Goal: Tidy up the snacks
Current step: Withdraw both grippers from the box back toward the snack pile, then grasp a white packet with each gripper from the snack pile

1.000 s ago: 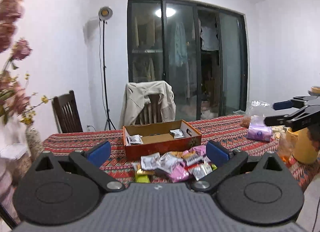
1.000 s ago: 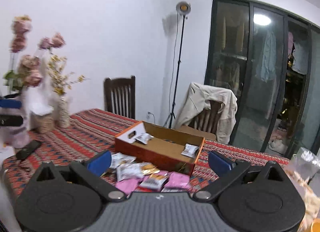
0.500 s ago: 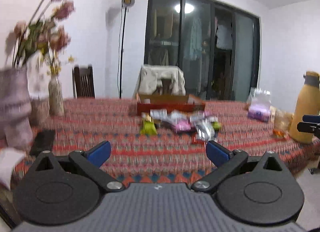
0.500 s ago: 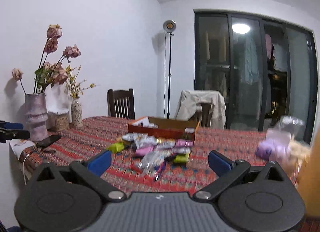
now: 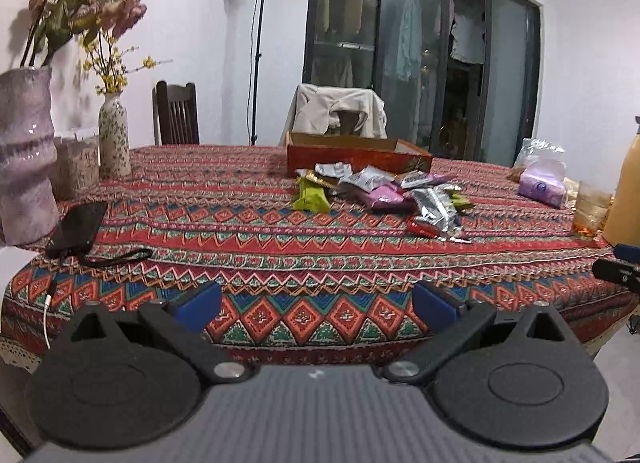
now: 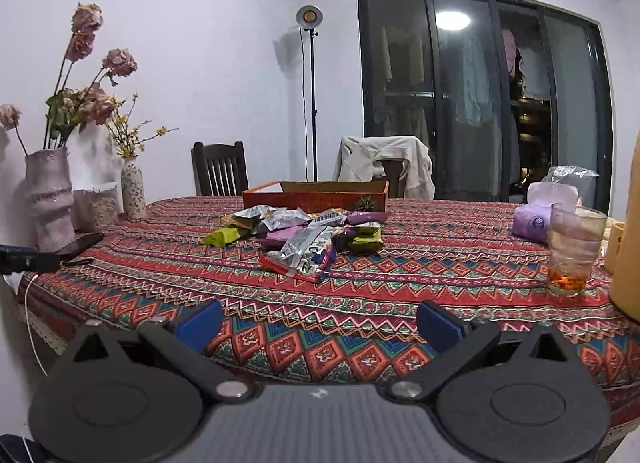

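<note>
Clearly both tools sit back at the near edge of the table point(image 5: 240, 219), which is covered by a red patterned cloth, and neither carries anything: the left gripper point(image 5: 316, 305) has its blue-padded jaws spread wide, and so does the right gripper point(image 6: 320, 321). The loose heap of foil and plastic snack packets point(image 6: 304, 233) lies at the centre of both frames, just in front of the shallow orange cardboard box point(image 6: 316, 194), which stands toward the upper middle.

The step in hand looks like the first reach for a packet. To do it well, pick from the near fringe of the heap: the silver-and-red foil packet point(image 6: 304, 255) on the right-wrist side, the lime-green packet point(image 5: 312, 199) at the heap's left edge on the left-wrist side. Come in low, close the jaws across a crimped end or narrow side, and lift clear of neighbours before carrying to the box. Whether the box already holds packets cannot be told from this low angle.

Keep the right gripper clear of the clear drinking glass point(image 6: 574, 251) at the right of the frame, and the left gripper off the dark phone-like slab point(image 5: 76, 229) at the left.
</note>
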`<control>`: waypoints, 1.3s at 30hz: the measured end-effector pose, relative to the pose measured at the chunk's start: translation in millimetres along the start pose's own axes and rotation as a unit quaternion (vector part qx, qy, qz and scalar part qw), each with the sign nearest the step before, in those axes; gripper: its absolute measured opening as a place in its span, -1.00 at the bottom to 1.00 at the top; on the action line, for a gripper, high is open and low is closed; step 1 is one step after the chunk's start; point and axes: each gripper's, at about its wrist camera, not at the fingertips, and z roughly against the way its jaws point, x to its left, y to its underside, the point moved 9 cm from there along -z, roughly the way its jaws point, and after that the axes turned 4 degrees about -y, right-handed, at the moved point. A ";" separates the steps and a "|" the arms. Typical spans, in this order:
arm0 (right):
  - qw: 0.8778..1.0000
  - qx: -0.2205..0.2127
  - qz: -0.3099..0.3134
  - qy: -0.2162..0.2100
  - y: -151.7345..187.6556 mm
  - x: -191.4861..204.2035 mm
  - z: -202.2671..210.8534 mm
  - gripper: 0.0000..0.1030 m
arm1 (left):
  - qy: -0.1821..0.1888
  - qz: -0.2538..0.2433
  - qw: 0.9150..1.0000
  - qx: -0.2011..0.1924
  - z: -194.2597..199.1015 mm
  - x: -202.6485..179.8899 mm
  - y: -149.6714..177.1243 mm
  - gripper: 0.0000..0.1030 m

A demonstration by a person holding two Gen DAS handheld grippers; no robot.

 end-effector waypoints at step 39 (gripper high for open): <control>0.994 0.071 -0.058 -0.063 -112.2 -10.7 -277.3 0.50 | 0.049 -0.065 0.995 0.061 -337.7 -56.9 -151.9 0.55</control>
